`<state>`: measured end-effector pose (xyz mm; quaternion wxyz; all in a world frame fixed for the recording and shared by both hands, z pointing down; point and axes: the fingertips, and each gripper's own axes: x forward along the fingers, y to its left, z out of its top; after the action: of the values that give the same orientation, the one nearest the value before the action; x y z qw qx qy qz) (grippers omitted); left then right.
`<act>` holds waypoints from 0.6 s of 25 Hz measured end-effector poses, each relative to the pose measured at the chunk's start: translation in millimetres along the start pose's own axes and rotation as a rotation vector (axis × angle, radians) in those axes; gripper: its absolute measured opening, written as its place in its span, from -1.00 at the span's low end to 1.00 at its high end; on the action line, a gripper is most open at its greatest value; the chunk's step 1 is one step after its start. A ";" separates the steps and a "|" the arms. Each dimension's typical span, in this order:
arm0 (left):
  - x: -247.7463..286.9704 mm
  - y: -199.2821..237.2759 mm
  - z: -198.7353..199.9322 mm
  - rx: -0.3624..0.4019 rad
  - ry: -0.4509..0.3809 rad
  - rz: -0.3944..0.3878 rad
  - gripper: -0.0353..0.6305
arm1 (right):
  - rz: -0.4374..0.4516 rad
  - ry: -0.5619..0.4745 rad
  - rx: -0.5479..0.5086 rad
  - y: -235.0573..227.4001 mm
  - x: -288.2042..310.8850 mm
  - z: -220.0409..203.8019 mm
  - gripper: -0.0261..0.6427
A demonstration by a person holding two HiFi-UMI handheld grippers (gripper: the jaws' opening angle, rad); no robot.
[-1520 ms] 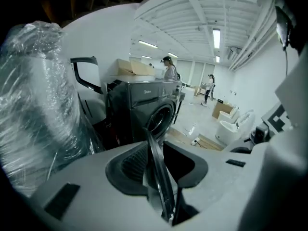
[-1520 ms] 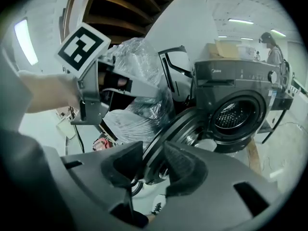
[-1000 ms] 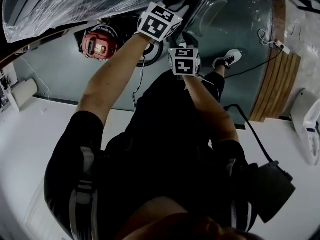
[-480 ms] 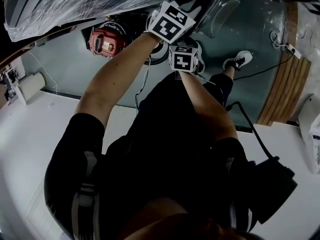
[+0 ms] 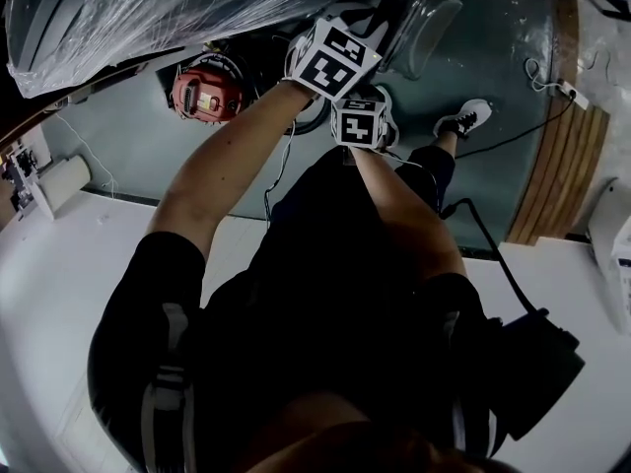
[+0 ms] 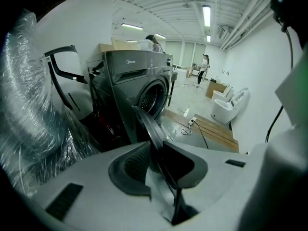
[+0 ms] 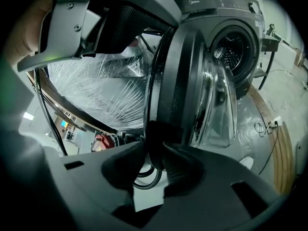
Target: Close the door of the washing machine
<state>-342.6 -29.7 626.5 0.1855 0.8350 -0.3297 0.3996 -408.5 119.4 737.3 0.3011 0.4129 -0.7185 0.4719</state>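
The dark washing machine point(image 6: 139, 88) stands with its round door swung out. In the right gripper view the door point(image 7: 192, 81) fills the middle, its glass bowl point(image 7: 219, 105) bulging right. My right gripper point(image 7: 155, 153) has the door's black rim between its closing jaws, both pads against it. In the left gripper view the door's rim point(image 6: 147, 124) runs edge-on into my left gripper point(image 6: 156, 150), whose jaws are closing on it too. In the head view both marker cubes point(image 5: 335, 57) sit close together below the glass bowl point(image 5: 424, 13); the fingertips are hidden.
A plastic-wrapped bulk point(image 5: 148, 8) lies left of the door. On the grey-green floor point(image 5: 128, 136) sit a red device point(image 5: 204, 94), cables and a power strip point(image 5: 567, 92). Wooden boards point(image 5: 552, 136) lie on the right. White toilets point(image 6: 226, 107) and people point(image 6: 202, 66) stand farther off.
In the head view the left marker cube has come right and down, closer to the right cube. The right cube has hardly moved in the frame.
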 end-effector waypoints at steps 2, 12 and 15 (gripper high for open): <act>2.1 -8.5 2.2 -0.006 0.002 -0.001 -0.65 | -0.014 0.016 0.009 -9.6 -6.6 -7.2 -0.58; 21.7 -45.6 19.1 -0.080 0.021 0.028 -0.65 | -0.050 0.075 0.038 -69.2 -44.3 -28.3 -0.61; 27.2 -61.2 26.4 -0.061 0.027 0.014 -0.64 | -0.067 0.077 0.026 -93.6 -59.5 -33.5 -0.61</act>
<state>-272.7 -12.1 629.0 0.2127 0.8212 -0.3449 0.4018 -296.6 148.8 741.1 0.3389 0.4222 -0.6859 0.4863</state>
